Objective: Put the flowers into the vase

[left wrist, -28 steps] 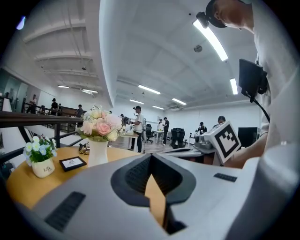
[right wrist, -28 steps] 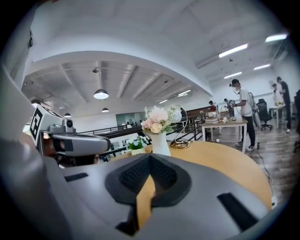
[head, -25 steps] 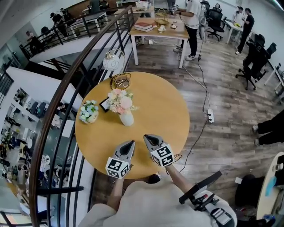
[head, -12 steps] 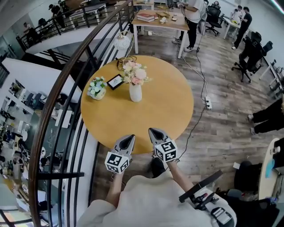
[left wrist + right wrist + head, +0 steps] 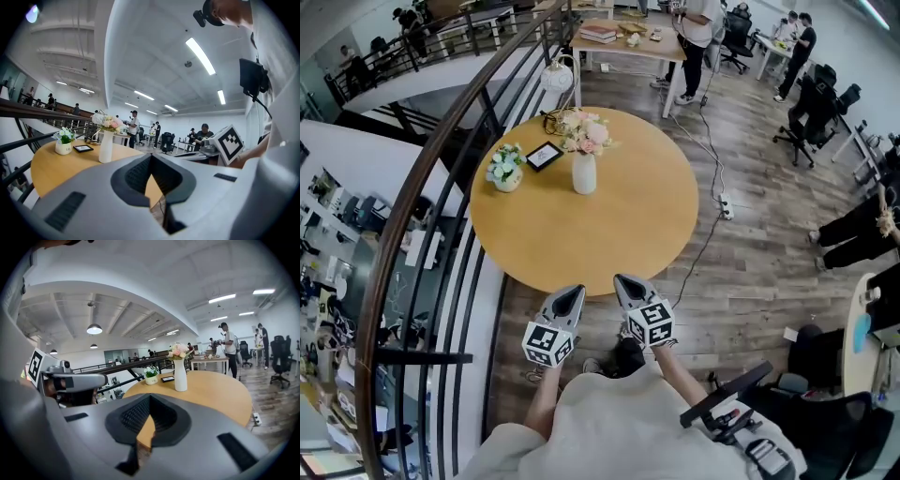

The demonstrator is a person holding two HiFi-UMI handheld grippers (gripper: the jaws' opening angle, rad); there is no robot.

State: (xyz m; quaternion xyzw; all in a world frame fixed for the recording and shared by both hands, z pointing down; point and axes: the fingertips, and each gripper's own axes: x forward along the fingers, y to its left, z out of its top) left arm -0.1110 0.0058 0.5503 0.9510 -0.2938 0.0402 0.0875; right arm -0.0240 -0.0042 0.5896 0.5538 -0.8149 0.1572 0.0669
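Tabletop (image 5: 609, 234): round, pale wood, set beside a dark curved railing (image 5: 441, 187).

Vase (image 5: 584, 174): white, slender, upright on the far-left part of the tabletop. It contains the flowers (image 5: 586, 132), a pink-and-cream bunch with stems inside and heads spreading above the rim.

Pot (image 5: 507, 182): small, white, squat, left of the vase near the tabletop's edge. It contains a posy (image 5: 503, 161) of white blooms and green leaves.

Picture frame (image 5: 545, 156): dark, set between pot and vase and slightly behind them, apart from both.

Left gripper (image 5: 571, 294): jaws closed together with nothing between them, held over the wooden floor (image 5: 750, 244) just off the tabletop's near edge, well apart from the vase.

Right gripper (image 5: 624, 282): jaws likewise pressed together, holding nothing. It is beside the left gripper and points toward the tabletop.
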